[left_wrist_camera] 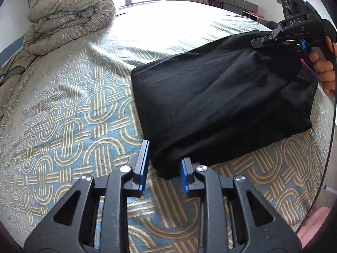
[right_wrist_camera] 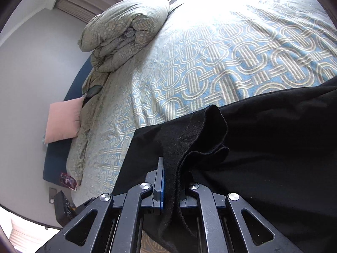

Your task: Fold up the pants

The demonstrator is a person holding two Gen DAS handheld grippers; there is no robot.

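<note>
At the far left of the bed (left_wrist_camera: 63,109), a rolled duvet (left_wrist_camera: 71,19) is sitting well apart from the work. Nearer the middle, the left gripper (left_wrist_camera: 163,164) is hovering with its jaws parted around the near corner of the black pants (left_wrist_camera: 221,97), one blue pad on each side and neither clearly pressing the cloth. The pants are lying as a folded, roughly rectangular bundle on the patterned bedcover, toward the right side. At the right, the right gripper (right_wrist_camera: 171,181) is pinching a bunched hem or edge of the fabric between closed jaws, the cloth draping limply over it. The material is looking soft, light and floppy, likely to sag and slide rather than hold a crease, so a grip right at corners or thick seamed edges is probably serving best, with both ends moved together.
</note>
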